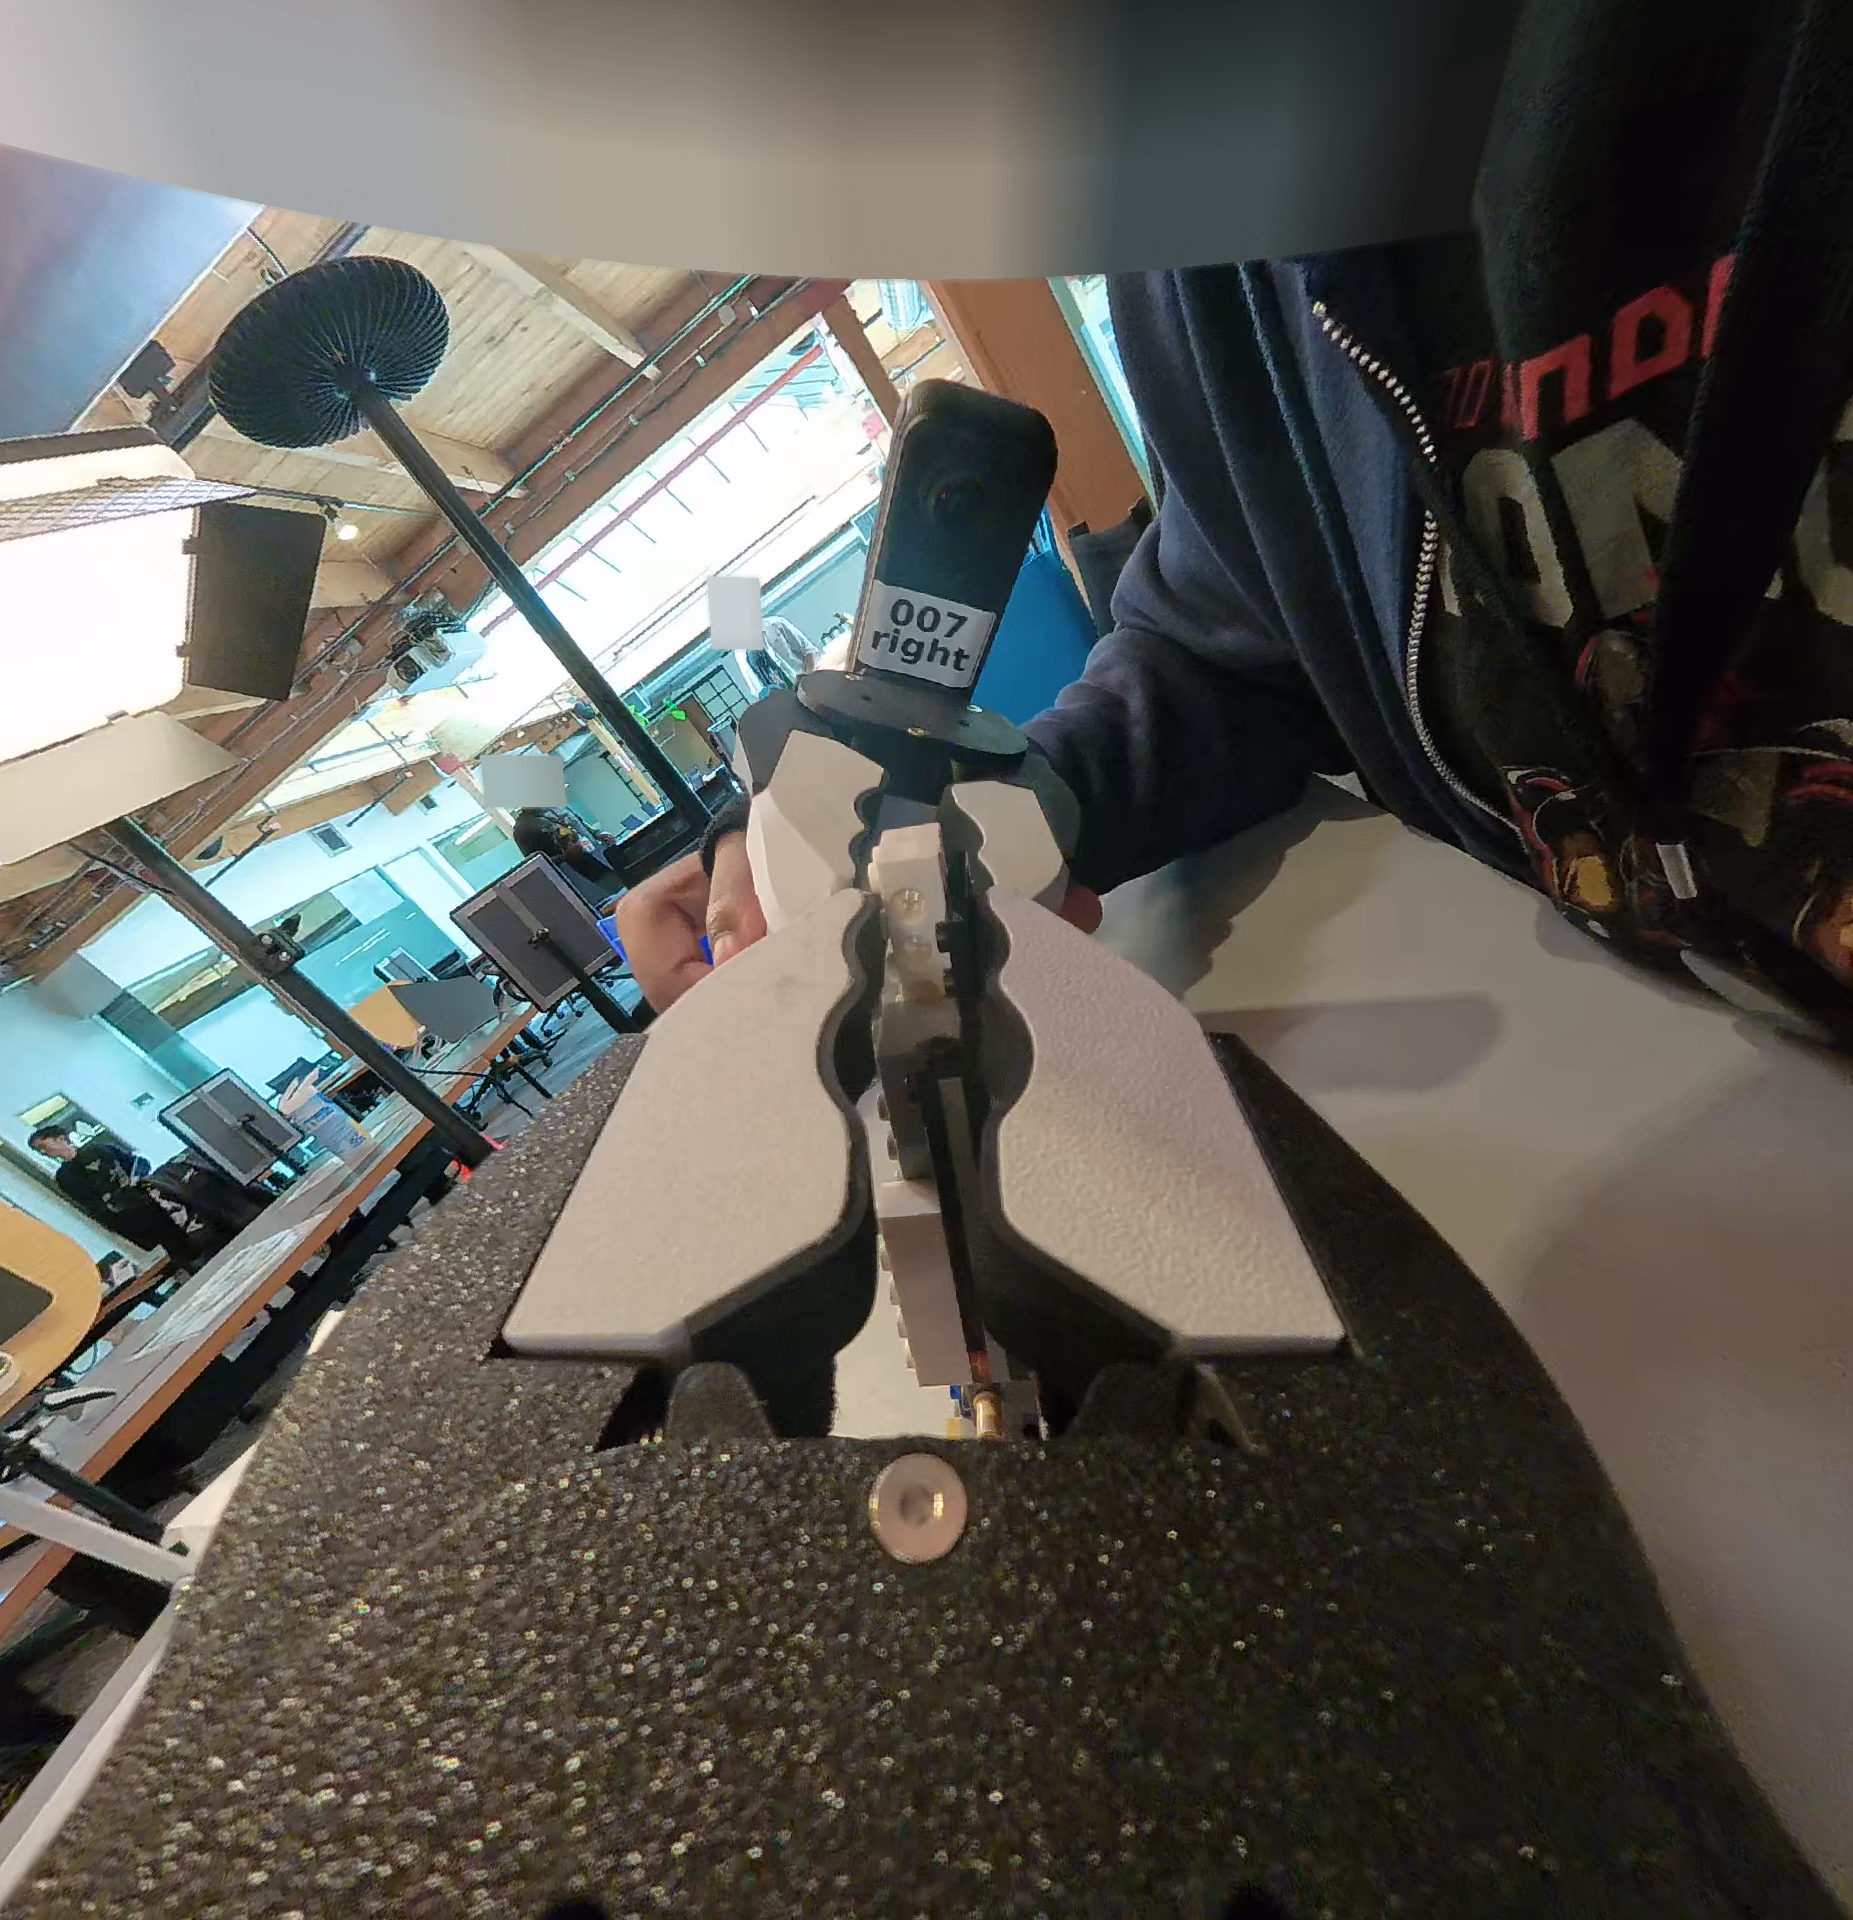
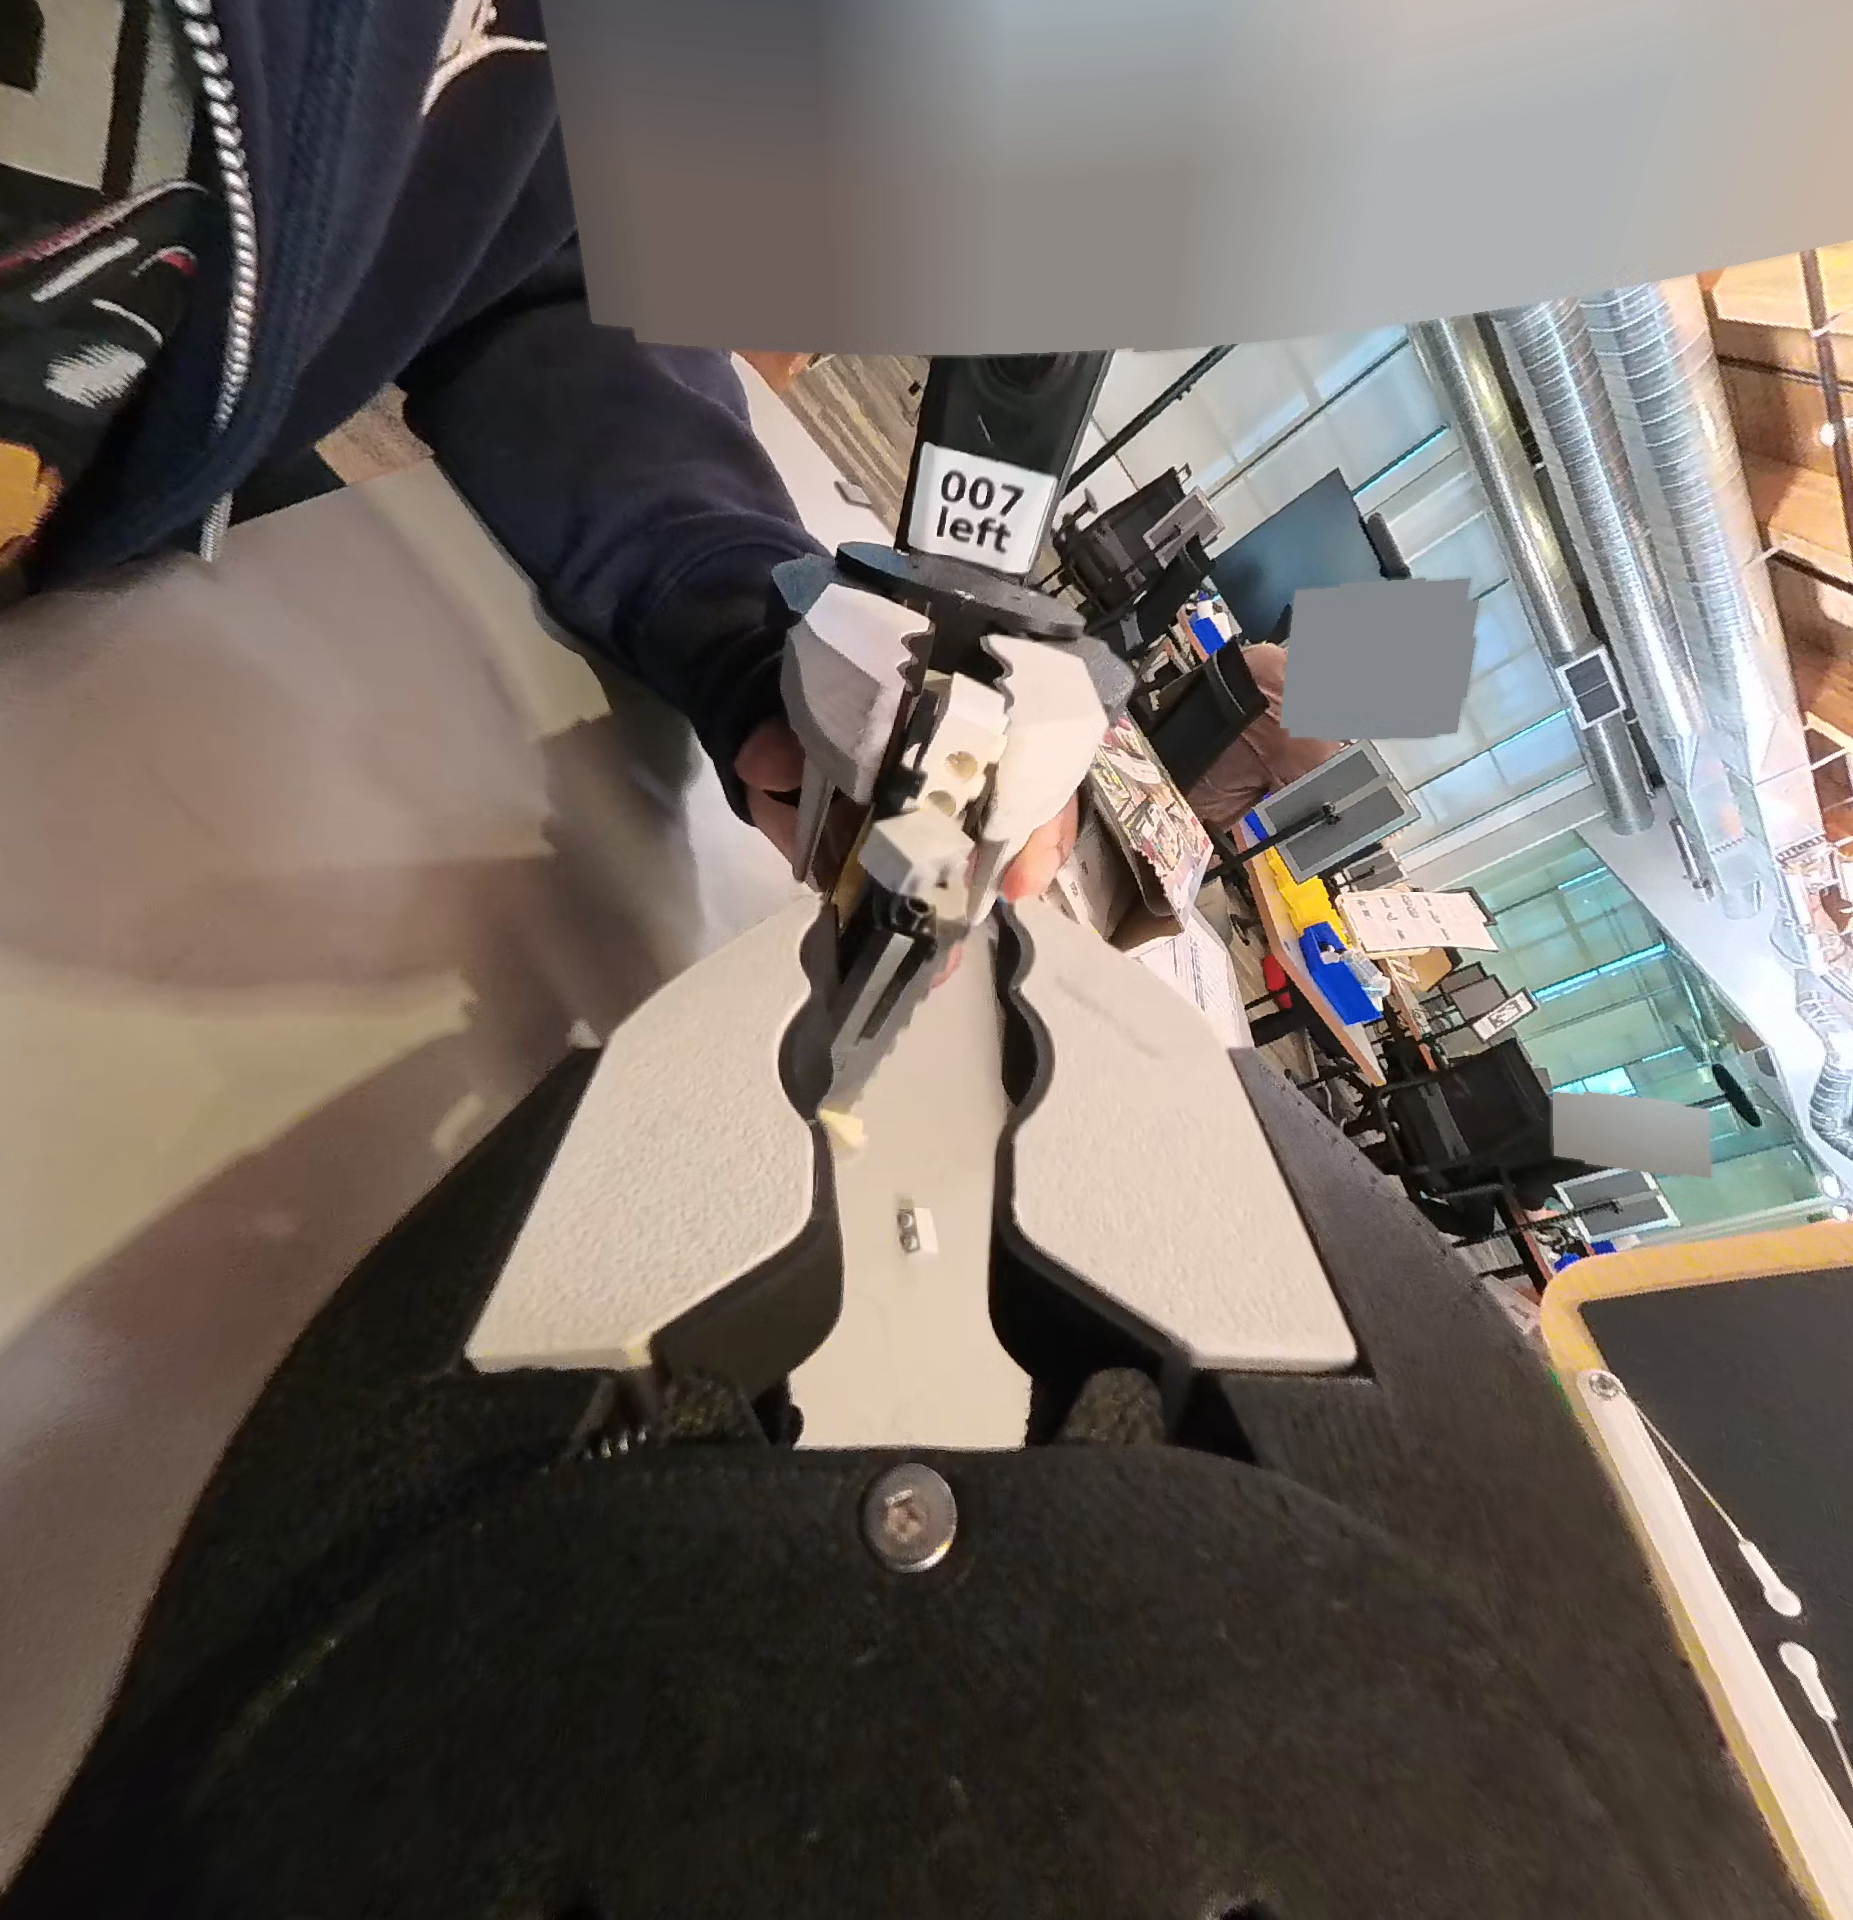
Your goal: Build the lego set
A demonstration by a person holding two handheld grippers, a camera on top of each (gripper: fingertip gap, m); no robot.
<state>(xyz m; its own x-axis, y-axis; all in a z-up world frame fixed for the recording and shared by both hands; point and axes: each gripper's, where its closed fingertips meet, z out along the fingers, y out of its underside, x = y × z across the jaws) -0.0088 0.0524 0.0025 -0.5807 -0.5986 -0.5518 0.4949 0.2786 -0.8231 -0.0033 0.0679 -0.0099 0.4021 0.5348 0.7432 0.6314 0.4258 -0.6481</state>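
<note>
both grippers meet tip to tip on one white, grey and black brick assembly (image 1: pixel 917 1049). left gripper (image 1: pixel 917 925) clamps it narrowly; right gripper (image 2: pixel 906 945) stands wider, only its left pad touching. white table (image 1: pixel 1524 1091) edge lies beside. each camera (image 1: pixel 948 520) bears a label.

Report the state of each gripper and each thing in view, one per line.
left gripper: shut on the brick assembly.
brick assembly: clamped by the left gripper, its other end lying between the right gripper's fingers.
right gripper: open, with a gap on one side.
light panel: lit.
jacket: unzipped.
</note>
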